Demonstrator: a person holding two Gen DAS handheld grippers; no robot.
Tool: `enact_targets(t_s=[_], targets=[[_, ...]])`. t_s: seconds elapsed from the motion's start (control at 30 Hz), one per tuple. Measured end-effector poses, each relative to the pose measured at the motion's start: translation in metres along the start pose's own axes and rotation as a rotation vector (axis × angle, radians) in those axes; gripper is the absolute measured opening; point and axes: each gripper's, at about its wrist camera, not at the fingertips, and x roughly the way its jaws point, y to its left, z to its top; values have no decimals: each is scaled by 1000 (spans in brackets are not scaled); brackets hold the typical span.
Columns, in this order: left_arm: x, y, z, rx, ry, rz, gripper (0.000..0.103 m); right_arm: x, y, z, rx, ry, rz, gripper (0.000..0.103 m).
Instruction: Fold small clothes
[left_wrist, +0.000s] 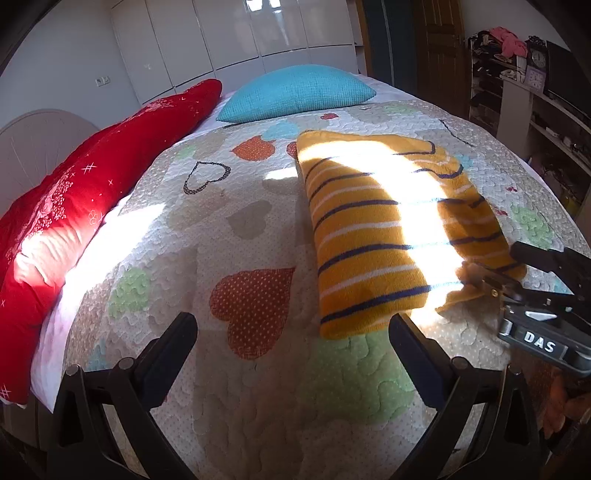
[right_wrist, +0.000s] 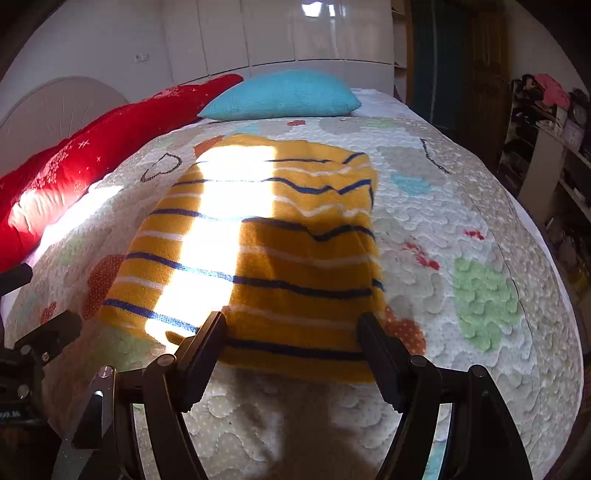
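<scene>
We are holding our left gripper (left_wrist: 291, 334) spread wide above the white quilted bedspread with coloured hearts (left_wrist: 229, 221), gripping nothing, its right finger (left_wrist: 413, 354) sitting just beside the near edge of the folded mustard-yellow fleece garment with navy and white stripes (left_wrist: 373, 236). That garment is lying as a thick rectangle toward the right side of the bed, a band of sunlight crossing it. Our right gripper (right_wrist: 295, 347) is also standing released, its two black fingers (right_wrist: 201, 347) straddling the garment's near edge (right_wrist: 295, 362) from above; we cannot tell whether the pads are touching the fleece. In the left wrist view the right gripper (left_wrist: 491, 273) is reaching in at the garment's near right corner. Open quilt is spreading to the left of the garment as far as the long red patterned bolster (left_wrist: 92, 195) along the bed's left edge, and beyond the garment toward the turquoise knitted cushion (left_wrist: 295, 92) at the far edge. More quilt is lying bare toward the bed's right edge (right_wrist: 517, 258).
</scene>
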Motion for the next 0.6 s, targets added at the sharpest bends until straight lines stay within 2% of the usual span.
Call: enact_targets(t_s=[0.13,0.27,0.6], targets=[[34,-17,22,35,-4,-3,103,-22,-31,-10,122,-21,-18,78],[80,-29,26,31,100,-12,103,-26,-48,-22,188,-2,-24,79],[83,-23,20,-26,84,-44,103,-24,-63,-43,268,-8,-19,82]])
